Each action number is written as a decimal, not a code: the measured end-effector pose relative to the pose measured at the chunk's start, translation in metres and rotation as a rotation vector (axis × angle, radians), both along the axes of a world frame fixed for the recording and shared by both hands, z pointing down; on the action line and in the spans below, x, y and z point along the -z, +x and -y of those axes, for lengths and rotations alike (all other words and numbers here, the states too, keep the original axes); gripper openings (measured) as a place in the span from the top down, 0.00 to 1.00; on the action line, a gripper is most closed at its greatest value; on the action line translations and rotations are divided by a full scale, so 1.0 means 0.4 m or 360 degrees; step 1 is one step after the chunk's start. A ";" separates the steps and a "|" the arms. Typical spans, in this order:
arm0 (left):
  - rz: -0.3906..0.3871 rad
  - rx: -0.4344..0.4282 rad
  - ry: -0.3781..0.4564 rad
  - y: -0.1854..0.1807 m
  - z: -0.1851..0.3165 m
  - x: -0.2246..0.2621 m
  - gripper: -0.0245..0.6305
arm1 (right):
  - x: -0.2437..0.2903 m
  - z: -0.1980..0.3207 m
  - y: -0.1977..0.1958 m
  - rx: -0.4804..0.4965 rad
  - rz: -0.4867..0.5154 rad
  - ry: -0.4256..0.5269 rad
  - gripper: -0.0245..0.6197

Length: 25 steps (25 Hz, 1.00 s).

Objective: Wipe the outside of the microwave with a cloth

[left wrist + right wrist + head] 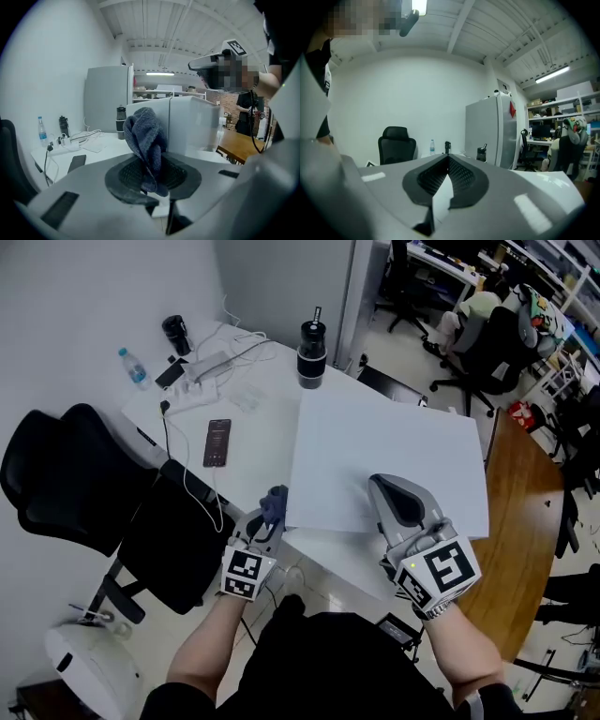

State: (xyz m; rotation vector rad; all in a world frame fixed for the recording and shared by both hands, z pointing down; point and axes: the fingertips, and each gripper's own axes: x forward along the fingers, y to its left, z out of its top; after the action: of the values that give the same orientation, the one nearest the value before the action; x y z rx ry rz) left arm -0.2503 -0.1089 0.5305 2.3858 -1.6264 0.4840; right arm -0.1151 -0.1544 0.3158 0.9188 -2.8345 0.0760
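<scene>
The white microwave (394,446) stands on the desk, and I look down on its flat top. My left gripper (268,517) is at its near left corner, shut on a bunched blue-grey cloth (275,501). In the left gripper view the cloth (147,138) sticks up from between the pads, with the microwave's (192,126) white side just behind it. My right gripper (379,484) hovers over the near edge of the microwave's top. It is shut, its pads meeting with nothing between them (447,158).
Left of the microwave, the white desk (253,427) carries a phone (217,442), a black tumbler (311,354), a water bottle (133,367), a power strip with cables (202,371) and a black flask (175,334). A black office chair (84,493) stands at the left and a wooden table (520,521) at the right.
</scene>
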 end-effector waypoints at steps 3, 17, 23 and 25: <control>0.0003 -0.0044 -0.0011 -0.005 0.042 -0.008 0.84 | -0.001 0.026 0.008 -0.0053 0.0006 -0.0007 0.96; -0.0002 -0.0199 -0.0062 -0.042 0.271 -0.028 0.84 | 0.007 0.142 0.035 -0.0290 0.0037 -0.0031 0.96; 0.0004 -0.0240 -0.0071 -0.052 0.367 -0.040 0.84 | 0.019 0.168 0.048 -0.0367 0.0027 -0.0020 0.96; 0.0005 -0.0244 -0.0070 -0.058 0.395 -0.044 0.84 | 0.022 0.177 0.047 -0.0385 0.0021 -0.0010 0.96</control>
State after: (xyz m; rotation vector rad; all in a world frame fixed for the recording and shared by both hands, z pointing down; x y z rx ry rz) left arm -0.2737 -0.2670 0.5482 2.4891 -1.4252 0.5445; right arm -0.0963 -0.2252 0.3069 1.2591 -2.7188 0.1201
